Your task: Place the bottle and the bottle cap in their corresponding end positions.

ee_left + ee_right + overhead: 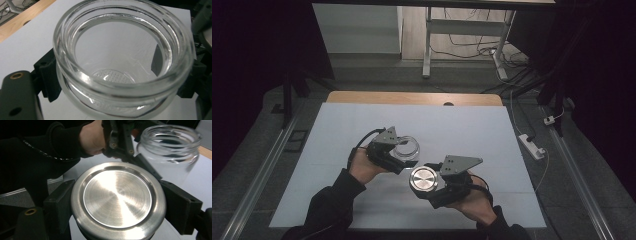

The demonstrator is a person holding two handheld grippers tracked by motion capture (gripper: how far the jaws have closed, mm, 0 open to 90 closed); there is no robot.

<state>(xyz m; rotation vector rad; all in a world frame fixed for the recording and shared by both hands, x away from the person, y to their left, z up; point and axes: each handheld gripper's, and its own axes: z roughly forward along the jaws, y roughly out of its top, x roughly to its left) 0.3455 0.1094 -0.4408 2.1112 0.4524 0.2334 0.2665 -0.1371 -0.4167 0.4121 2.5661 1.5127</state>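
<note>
Jaws of the left gripper (398,156) clenched on a clear glass jar (406,148), one black jaw pressed to each side of the wall just below the threaded rim, as seen in the left gripper view. Jar (122,62) open at the top, lid off, empty inside, with a dotted pattern moulded into the bottom. Held over the white sheet (362,130) covering the counter, roughly mid-sheet, just left of centre in the high view.

Jaws of the right gripper (428,181) grasping a round brushed-metal lid (423,179), flat face up toward the camera, gripped across the rim from both sides. Same lid (117,200) large in the right gripper view, concentric brush marks on its recessed centre, raised edge all round. Lid apart from the jar, held near it, lower and to the right in the high view; whether resting on the sheet or lifted clear of it, cannot tell.

Beyond the lid in the right gripper view, the jar (170,152) held by the other gripper, mouth open, with the left hand (92,137) and a dark sleeve (37,152) behind it. Both forearms in dark sleeves entering from the bottom of the high view. Bare wooden counter edge (412,98) beyond the sheet; a white power strip (532,146) on the floor to the right.
</note>
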